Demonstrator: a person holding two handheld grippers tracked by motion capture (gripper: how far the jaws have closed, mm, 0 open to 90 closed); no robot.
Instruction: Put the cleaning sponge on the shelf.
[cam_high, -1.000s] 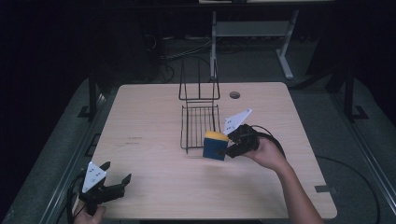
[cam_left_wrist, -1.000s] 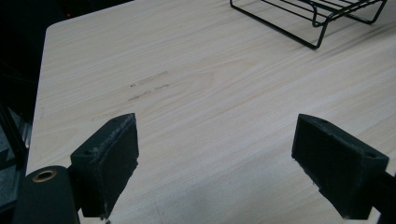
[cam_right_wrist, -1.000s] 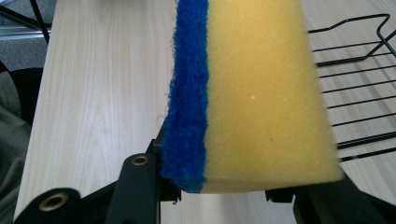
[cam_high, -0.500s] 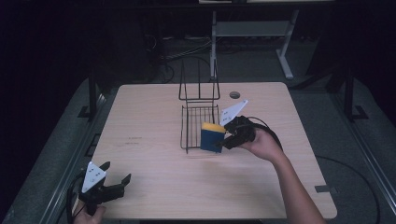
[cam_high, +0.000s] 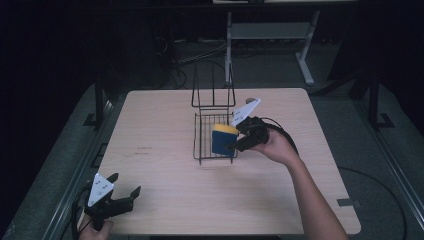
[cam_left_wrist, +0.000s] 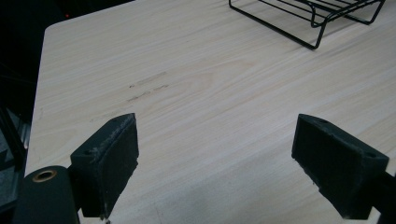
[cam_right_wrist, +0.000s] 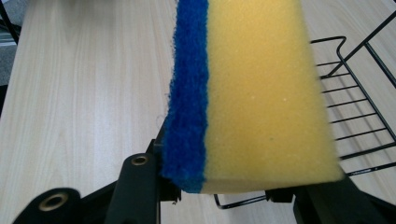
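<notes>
A soft, light yellow-and-blue sponge, judged easily squashed, is being clamped edgewise by the right gripper over the wire rack; at the surface's seven o'clock, the left gripper is being held apart, empty.

The high view looks forward and down from above the person's side, taking in the whole wooden table with the black wire rack near its middle. The left gripper view sits low at the table's near-left corner, facing across bare wood toward the rack. The right gripper view is very close to a yellow-and-blue sponge, the rack just behind it. All 3 views share rack and tabletop.
</notes>
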